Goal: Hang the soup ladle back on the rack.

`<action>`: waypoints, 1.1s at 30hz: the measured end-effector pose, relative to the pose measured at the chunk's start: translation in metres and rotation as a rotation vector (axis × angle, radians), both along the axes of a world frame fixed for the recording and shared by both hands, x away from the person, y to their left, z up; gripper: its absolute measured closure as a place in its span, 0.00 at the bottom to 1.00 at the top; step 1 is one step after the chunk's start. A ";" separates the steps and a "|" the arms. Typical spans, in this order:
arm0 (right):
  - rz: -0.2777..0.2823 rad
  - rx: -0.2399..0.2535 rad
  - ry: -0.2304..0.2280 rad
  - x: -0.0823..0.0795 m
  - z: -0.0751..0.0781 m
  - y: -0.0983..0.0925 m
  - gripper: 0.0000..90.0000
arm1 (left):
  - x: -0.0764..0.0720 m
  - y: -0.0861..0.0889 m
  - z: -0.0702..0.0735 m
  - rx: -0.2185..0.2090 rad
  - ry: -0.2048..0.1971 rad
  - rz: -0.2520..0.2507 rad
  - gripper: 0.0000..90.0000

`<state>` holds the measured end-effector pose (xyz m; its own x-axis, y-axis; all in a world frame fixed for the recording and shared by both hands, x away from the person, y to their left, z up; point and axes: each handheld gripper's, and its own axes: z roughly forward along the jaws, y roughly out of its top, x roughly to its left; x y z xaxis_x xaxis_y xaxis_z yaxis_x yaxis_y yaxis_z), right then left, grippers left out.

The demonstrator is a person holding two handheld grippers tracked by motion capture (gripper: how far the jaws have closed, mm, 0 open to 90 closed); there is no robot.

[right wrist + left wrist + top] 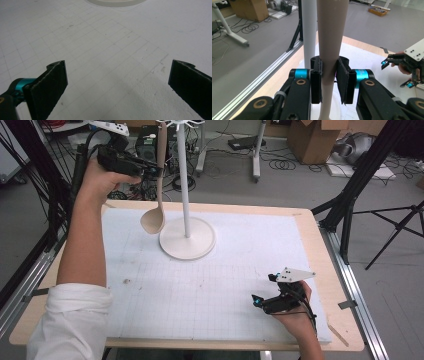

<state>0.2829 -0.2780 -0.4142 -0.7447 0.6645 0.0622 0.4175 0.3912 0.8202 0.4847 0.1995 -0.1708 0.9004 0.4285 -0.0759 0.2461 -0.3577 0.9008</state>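
Holding the wooden ladle [159,180] by its handle in my left claw [150,169], clamped tight, I judge the risk is a knock: it hangs bowl-down just beside the white stand's pole [183,180], and a swing could tip the stand or twist the handle in my pads, so it misses a hook up top. That arm is raised high over the tabletop [320,245]; my right claw [261,290] rests low, jaws wide, empty.

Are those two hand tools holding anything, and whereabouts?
The left tool grips a beige wooden ladle partway along its handle. The right tool is open, holding nothing.
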 end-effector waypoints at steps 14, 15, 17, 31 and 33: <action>0.004 0.002 0.000 -0.001 0.000 0.001 0.01 | -0.003 0.001 -0.006 0.039 0.002 0.027 0.75; 0.003 0.001 0.002 -0.001 0.000 0.002 0.01 | -0.004 0.002 -0.007 0.034 0.005 0.030 0.75; 0.006 -0.002 0.004 -0.001 0.000 0.003 0.01 | -0.006 0.005 -0.009 0.038 0.009 0.032 0.69; 0.015 -0.009 0.011 -0.001 -0.002 0.008 0.01 | -0.032 0.026 -0.020 0.002 0.018 0.044 0.46; 0.018 -0.010 0.011 -0.001 -0.002 0.009 0.01 | -0.037 0.027 -0.021 -0.006 0.018 0.049 0.43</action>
<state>0.2817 -0.2692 -0.4163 -0.7560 0.6514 0.0638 0.4189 0.4067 0.8118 0.4473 0.2269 -0.1922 0.8768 0.4714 -0.0945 0.2793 -0.3395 0.8982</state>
